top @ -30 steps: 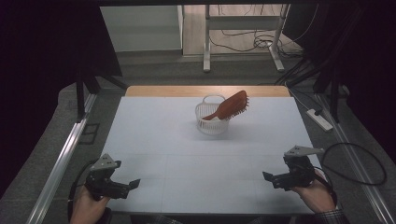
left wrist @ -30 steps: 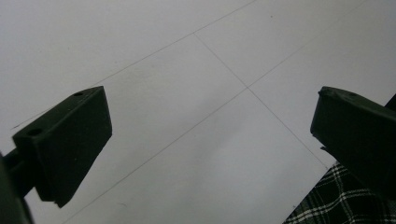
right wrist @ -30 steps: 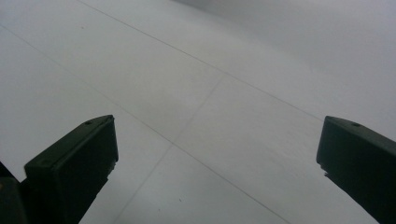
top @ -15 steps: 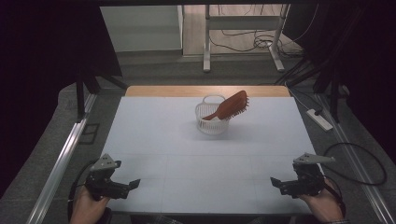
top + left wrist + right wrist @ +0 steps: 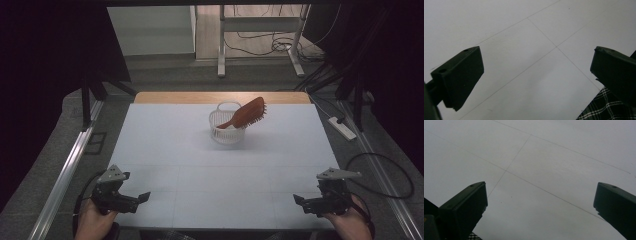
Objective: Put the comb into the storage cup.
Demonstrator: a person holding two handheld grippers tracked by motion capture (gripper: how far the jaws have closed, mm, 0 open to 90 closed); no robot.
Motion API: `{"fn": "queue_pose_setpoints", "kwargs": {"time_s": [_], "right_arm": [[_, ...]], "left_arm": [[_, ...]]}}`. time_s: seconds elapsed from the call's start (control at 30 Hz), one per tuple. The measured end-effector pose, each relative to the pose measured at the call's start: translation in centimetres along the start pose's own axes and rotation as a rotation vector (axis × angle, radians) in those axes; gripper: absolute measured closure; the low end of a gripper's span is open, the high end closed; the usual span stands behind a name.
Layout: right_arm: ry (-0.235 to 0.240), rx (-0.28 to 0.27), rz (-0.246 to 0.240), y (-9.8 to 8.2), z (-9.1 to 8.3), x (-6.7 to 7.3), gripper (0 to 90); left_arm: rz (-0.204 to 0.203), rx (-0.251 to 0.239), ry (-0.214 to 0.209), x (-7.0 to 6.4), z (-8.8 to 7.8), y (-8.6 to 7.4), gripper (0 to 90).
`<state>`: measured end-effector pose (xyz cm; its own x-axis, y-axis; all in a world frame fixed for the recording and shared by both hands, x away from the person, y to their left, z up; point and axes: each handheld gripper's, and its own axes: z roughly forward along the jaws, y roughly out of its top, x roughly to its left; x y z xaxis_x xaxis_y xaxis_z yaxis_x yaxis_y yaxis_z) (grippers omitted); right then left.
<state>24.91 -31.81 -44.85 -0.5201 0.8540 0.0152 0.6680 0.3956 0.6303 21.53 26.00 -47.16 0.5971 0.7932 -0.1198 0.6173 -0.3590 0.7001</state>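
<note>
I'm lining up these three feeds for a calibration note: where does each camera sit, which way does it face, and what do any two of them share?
High view: fixed above the person's side, facing forward and down on the white table; shows both hands, left tongs, right tongs, a basket holding a hairbrush.
Left gripper view: rides the left tongs, facing down at the table's seam lines; jaws wide apart.
Right gripper view: rides the right tongs, facing the same way; jaws wide apart.
Shared: all three show the seamed white tabletop.
</note>
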Motion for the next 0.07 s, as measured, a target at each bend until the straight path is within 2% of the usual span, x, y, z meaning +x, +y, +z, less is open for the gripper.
{"fn": "queue_pose_setpoints", "kwargs": {"time_s": [0.07], "right_arm": [[-0.001,0.005,-0.002,0.00,0.03,-0.01,0.0]], "left_arm": [[-0.001,-0.001,-0.001,0.00,0.02,0.04,0.0]]}}
